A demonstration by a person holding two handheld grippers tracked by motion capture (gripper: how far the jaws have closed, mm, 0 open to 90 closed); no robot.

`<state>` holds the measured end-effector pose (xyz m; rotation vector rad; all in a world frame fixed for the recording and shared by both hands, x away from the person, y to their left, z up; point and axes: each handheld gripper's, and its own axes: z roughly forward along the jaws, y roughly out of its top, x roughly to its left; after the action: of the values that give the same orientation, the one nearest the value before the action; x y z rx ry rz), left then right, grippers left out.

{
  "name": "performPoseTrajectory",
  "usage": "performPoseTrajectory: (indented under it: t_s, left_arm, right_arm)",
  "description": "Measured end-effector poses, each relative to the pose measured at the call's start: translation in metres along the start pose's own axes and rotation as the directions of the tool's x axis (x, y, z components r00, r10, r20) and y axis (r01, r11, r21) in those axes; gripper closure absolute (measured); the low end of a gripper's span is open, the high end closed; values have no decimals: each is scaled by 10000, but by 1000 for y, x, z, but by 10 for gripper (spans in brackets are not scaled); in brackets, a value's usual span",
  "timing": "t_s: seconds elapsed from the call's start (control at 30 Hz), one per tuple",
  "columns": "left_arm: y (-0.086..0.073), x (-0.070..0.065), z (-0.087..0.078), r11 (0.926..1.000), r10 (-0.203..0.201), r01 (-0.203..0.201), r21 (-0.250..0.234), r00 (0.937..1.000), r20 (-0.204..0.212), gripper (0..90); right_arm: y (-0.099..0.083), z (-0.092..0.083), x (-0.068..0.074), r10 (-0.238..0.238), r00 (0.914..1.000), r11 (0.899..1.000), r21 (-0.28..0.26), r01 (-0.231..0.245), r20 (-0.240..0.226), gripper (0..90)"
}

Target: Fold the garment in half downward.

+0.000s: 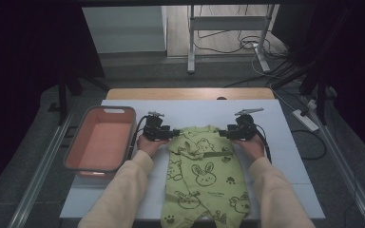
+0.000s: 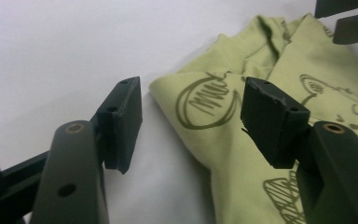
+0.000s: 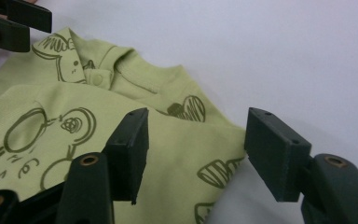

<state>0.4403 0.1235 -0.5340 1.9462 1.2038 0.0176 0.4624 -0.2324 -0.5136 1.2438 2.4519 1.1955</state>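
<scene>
A green baby romper (image 1: 204, 175) printed with dark rabbits and bears lies flat on the white table cover (image 1: 285, 142), its neck end toward twelve o'clock and its legs running down to six o'clock at the near edge of the high view. Its sleeves appear folded in over the chest.

The left gripper (image 1: 175, 134) sits at the romper's shoulder on the nine o'clock side, held by a hand in a pale yellow sleeve (image 1: 123, 190). In the left gripper view its jaws stand wide apart: the folded shoulder edge of the romper (image 2: 214, 121) lies between them, one pad resting over the cloth and the other over bare white cover, and neither presses on the fabric.

The right gripper (image 1: 222, 134) sits at the opposite shoulder, on the three o'clock side, its jaws pointing toward nine o'clock at the left gripper. In the right gripper view its jaws also stand wide: the corner of the folded romper (image 3: 177, 140) reaches between them, with a clear gap of white cover before the pad at three o'clock. Nothing is gripped. The collar with a snap button (image 3: 96, 78) shows at eleven o'clock in that view.

A pink plastic basket (image 1: 123, 111) stands on the table at nine o'clock from the romper, just beside the left gripper. Cables (image 1: 247, 45) lie on the floor at twelve o'clock.
</scene>
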Motion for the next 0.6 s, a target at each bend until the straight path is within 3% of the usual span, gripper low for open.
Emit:
performPoseTrajectory:
  t_s: [0.33, 0.57, 0.6]
  left_arm:
    - [-3, 4, 9, 9997, -88, 92, 219, 9997, -214, 409]
    - [-3, 0, 9, 9993, 84, -77, 370, 9998, -187, 433]
    - [-4, -2, 9, 9986, 219, -212, 479, 9997, -136, 455]
  right_arm:
    - [-6, 8, -5, 167, 9999, 9994, 300, -166, -3, 365]
    - [-6, 16, -1, 37, 10000, 9996, 272, -36, -59, 365]
    - [-6, 17, 2, -19, 9997, 9995, 324, 27, -242, 372]
